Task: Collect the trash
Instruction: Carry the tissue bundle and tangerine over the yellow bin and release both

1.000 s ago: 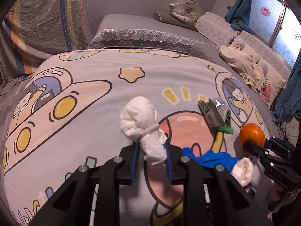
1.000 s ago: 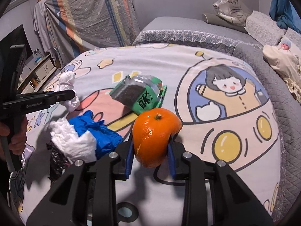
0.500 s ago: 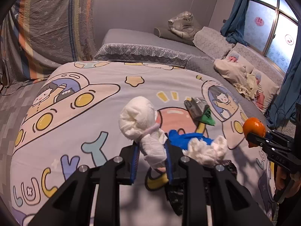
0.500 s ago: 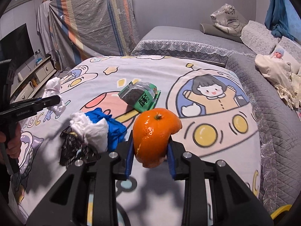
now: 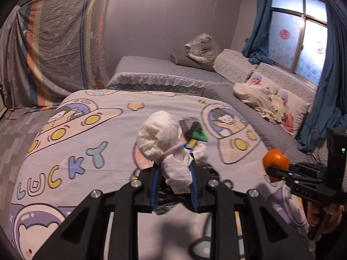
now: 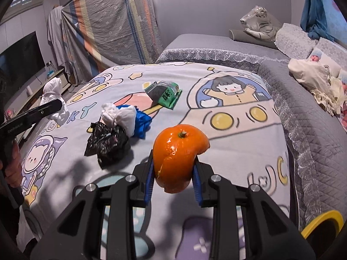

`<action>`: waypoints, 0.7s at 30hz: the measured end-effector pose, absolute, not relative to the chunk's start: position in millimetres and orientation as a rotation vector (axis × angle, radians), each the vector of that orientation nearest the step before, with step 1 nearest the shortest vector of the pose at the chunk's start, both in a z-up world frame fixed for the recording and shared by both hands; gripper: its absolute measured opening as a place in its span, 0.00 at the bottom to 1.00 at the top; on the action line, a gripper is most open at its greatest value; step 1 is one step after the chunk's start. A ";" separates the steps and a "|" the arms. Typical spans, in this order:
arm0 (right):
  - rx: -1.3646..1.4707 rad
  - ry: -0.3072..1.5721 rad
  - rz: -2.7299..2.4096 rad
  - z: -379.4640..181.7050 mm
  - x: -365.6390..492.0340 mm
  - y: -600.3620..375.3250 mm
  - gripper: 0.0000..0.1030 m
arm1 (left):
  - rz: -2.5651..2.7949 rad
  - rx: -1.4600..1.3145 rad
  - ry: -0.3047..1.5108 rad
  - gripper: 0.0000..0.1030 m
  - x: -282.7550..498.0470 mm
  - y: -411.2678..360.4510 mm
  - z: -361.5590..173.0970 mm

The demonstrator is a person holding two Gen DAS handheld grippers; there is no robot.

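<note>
My left gripper (image 5: 174, 173) is shut on a crumpled white tissue wad (image 5: 160, 143) and holds it above the cartoon bedspread (image 5: 91, 134). My right gripper (image 6: 173, 171) is shut on an orange peel (image 6: 177, 151), also lifted off the bed. On the bedspread lie a green snack wrapper (image 6: 164, 93), a white tissue (image 6: 121, 114) on a blue rag (image 6: 142, 123), and a black plastic bag (image 6: 108, 143). The right gripper with the orange peel (image 5: 275, 158) shows at the right edge of the left wrist view. The left gripper's tissue wad (image 6: 54, 95) shows at the left of the right wrist view.
A yellow rim (image 6: 323, 223) peeks in at the lower right, beside the bed's lace edge. Pillows, a plush tiger (image 6: 260, 23) and doll bedding (image 6: 314, 75) line the far side. A TV (image 6: 19, 58) and a low cabinet stand at the left.
Both grippers have drawn back and upward from the trash pile, each still holding its item. The pile on the bedspread now looks farther away.
</note>
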State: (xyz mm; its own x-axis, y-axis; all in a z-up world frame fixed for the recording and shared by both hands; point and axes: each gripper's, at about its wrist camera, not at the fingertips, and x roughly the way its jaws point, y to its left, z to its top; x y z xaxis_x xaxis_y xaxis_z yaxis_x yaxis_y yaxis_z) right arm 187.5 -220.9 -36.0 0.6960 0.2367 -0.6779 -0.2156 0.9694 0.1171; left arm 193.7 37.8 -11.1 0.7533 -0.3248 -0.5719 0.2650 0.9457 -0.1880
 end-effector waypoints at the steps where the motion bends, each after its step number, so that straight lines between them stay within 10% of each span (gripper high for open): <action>1: 0.035 0.755 0.247 -34.7 182.4 -225.1 0.27 | -0.326 -0.095 0.633 0.21 189.1 32.8 -8.5; 21: 0.097 0.663 0.065 -12.1 123.5 -312.4 0.28 | -0.542 0.020 0.565 0.21 146.6 -99.4 17.1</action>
State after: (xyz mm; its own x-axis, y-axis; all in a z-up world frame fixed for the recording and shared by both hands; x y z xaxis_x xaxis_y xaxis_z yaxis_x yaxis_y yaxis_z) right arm 123.5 -312.4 -12.1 0.7866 0.0913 -0.6107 -0.0293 0.9934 0.1108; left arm 146.6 -99.5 17.1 0.7090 -0.4826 -0.5141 0.4933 0.8605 -0.1275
